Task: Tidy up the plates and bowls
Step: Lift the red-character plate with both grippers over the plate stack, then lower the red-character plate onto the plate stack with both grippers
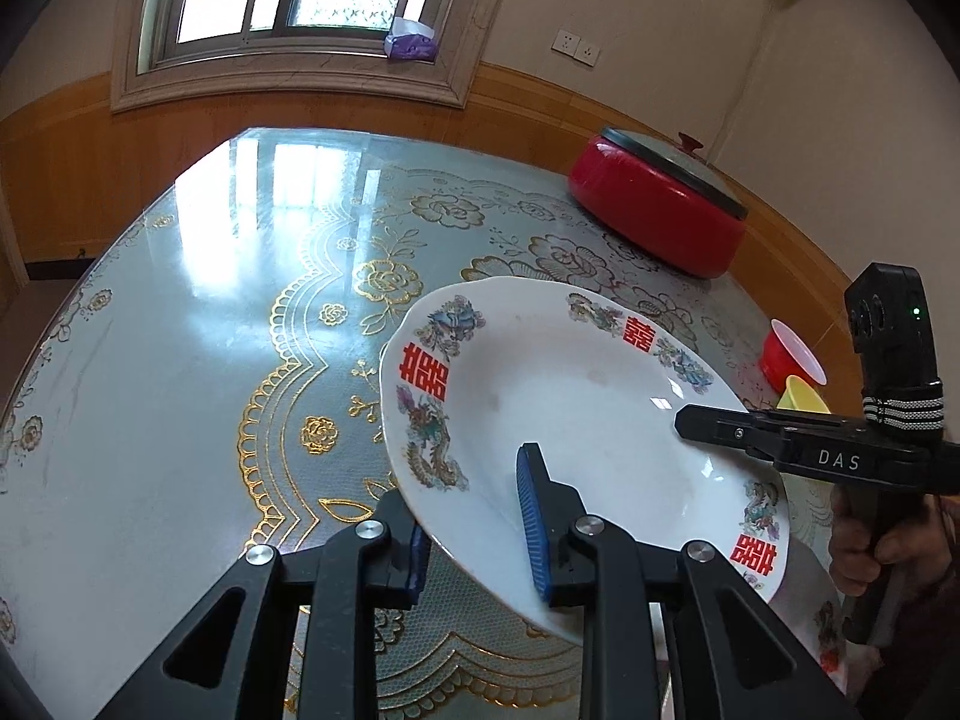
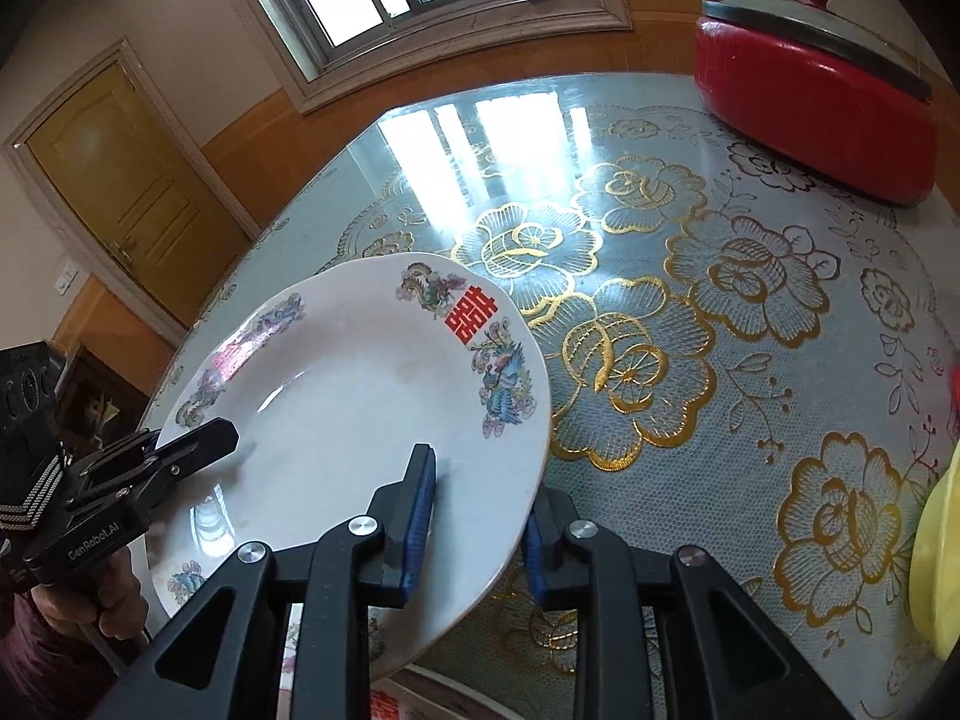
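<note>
A white plate (image 1: 576, 420) with red characters and dragon prints is held tilted above the table, gripped on two sides. My left gripper (image 1: 474, 516) is shut on its near-left rim, one blue pad inside the plate and one under it. My right gripper (image 2: 474, 516) is shut on the opposite rim and shows in the left wrist view (image 1: 720, 429) at the plate's right edge. The plate fills the lower left of the right wrist view (image 2: 336, 414), where the left gripper (image 2: 198, 447) shows on its left rim. Another plate (image 2: 420, 702) with red print lies below it.
A red pot with a lid (image 1: 660, 204) stands at the far right of the table (image 1: 180, 360). A red bowl (image 1: 792, 357) and a yellow bowl (image 1: 801, 396) sit to the right of the plate; the yellow bowl (image 2: 936, 564) is at the right edge.
</note>
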